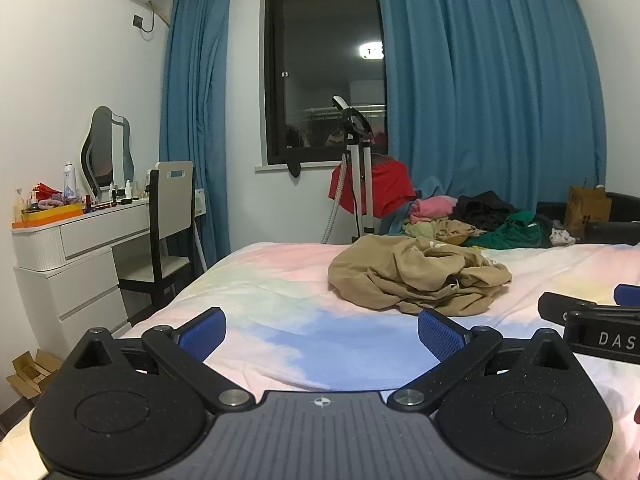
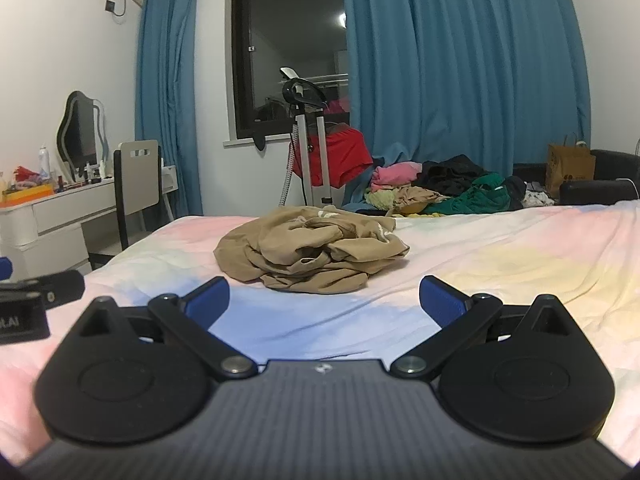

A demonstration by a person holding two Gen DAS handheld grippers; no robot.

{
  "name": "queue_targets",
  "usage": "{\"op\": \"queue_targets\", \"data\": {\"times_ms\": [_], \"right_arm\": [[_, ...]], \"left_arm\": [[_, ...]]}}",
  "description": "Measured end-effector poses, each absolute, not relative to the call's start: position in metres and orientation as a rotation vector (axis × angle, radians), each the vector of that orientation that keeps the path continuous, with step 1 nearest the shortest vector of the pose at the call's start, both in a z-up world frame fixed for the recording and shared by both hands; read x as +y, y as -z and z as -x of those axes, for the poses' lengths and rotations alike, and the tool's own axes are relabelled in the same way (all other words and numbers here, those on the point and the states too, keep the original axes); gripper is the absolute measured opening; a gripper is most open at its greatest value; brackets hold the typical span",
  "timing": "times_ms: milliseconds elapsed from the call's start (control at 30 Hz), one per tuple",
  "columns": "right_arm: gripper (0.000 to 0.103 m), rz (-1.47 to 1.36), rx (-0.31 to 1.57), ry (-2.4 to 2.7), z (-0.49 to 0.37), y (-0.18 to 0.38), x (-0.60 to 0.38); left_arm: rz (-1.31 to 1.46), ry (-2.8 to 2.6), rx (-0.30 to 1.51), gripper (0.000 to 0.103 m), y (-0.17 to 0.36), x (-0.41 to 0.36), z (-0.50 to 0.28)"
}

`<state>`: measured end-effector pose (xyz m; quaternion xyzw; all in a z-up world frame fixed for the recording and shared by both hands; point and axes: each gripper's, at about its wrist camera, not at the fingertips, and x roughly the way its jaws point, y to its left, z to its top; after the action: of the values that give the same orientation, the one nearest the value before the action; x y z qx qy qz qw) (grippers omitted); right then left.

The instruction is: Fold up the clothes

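the left gripper (image 1: 322,328) has its blue-padded fingers (image 1: 202,332) spread as wide as they go, with nothing between them but the bed's pastel sheet (image 1: 280,292). the right gripper (image 2: 324,300) is the same: fingers (image 2: 442,300) fully apart, gripping nothing, hanging just over the sheet and tipped slightly downward.

each view catches the other tool at its edge. the left wrist view shows the right gripper's black body at its right border, with white letters on it; the right wrist view shows the left gripper's black body at its left border. the left wrist view alone shows a cardboard box (image 1: 30,372) on the floor beside the bed, and it gives a fuller look at the white dressing tabletop (image 1: 80,220) with its bottles and wavy mirror (image 1: 106,148). the right wrist view shows more bare sheet stretching off to the right.

the tan garment (image 1: 416,276) lies crumpled in a loose heap on the bed, ahead of both grippers and apart from them. it sits ahead and to the right of the left gripper, ahead and a little left of the right one. its folds are bunched and overlapping, with a pale patch showing near the top; what kind of garment it is cannot be told.

behind it, at the far edge of the bed, is a pile of other clothes (image 2: 452,188) in pink, black, green and yellowish tones. farther back stand a garment steamer (image 2: 308,128), a red cloth (image 2: 340,156) draped over it, blue curtains (image 2: 460,60) and a dark window (image 1: 320,60).
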<state>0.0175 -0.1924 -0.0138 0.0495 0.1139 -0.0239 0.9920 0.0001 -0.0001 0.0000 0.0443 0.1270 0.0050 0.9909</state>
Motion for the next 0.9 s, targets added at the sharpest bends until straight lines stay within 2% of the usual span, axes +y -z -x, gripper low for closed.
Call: {"op": "queue_targets", "data": {"times_ms": [900], "right_arm": [[0.103,-0.130,0.241,0.068,-0.018,0.014,-0.197]], "left_arm": [[-0.084,0.009,0.267,0.103,0.000,0.008,0.004]]}}
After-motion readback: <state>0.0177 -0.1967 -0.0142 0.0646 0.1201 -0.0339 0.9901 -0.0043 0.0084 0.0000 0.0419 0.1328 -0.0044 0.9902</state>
